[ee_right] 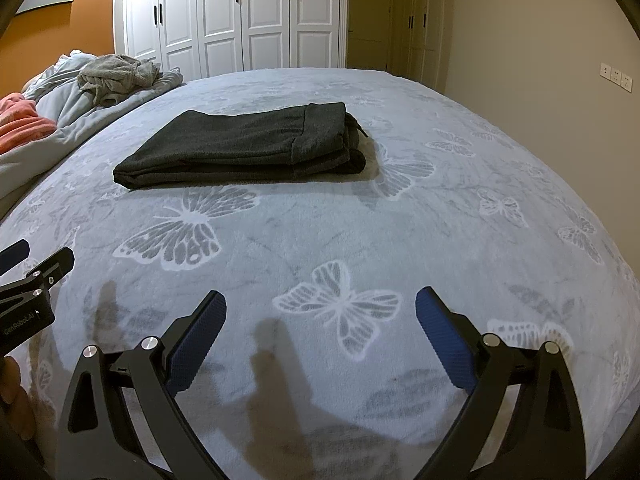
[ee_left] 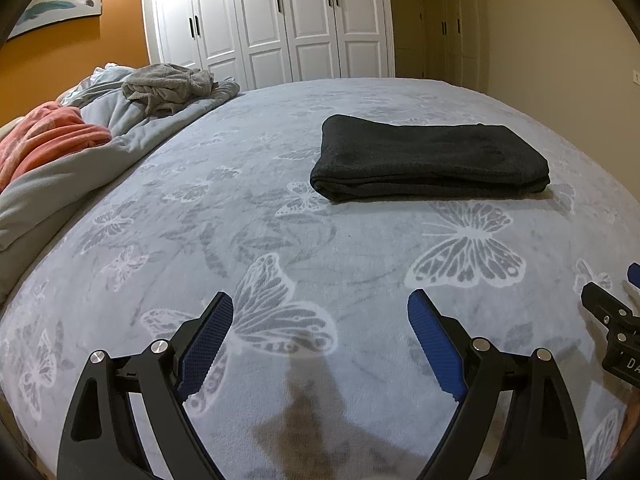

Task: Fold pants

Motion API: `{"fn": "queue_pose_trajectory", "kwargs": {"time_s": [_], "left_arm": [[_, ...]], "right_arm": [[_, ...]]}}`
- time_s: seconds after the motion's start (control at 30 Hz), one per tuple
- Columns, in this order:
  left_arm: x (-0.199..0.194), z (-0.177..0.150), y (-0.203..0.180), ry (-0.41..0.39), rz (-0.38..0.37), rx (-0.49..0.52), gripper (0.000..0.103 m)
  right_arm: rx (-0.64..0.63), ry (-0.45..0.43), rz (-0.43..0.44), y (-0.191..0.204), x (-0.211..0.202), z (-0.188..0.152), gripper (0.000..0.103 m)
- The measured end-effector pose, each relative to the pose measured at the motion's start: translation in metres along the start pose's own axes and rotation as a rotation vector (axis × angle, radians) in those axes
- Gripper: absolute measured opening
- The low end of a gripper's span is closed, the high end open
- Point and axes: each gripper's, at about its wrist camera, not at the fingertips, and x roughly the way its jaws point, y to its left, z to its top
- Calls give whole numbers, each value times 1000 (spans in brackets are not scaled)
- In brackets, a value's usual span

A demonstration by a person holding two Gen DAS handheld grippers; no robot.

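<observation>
The dark pants lie folded in a neat stack mid-bed, while the left tongs and right tongs hang wide open and empty nearby, the folding apparently complete.

You can read "GenRobot.AI" in white on the left hand-held gripper; on the right hand-held gripper only "DA" shows, cut off.

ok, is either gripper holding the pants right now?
No. The left gripper and right gripper are both open over the bedspread, while the folded dark pants lie apart, further up the bed.
</observation>
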Motion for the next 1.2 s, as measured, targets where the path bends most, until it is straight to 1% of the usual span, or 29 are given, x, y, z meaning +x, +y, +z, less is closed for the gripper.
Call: {"fn": "queue_pose_trajectory", "kwargs": {"time_s": [1.07, 1.2], "left_arm": [[1, -3, 5, 17, 4, 11, 87], [1, -3, 7, 4, -5, -1, 87]], "right_arm": [[0, 1, -1, 1, 0, 0, 94], [0, 1, -2, 1, 0, -1, 94]]}}
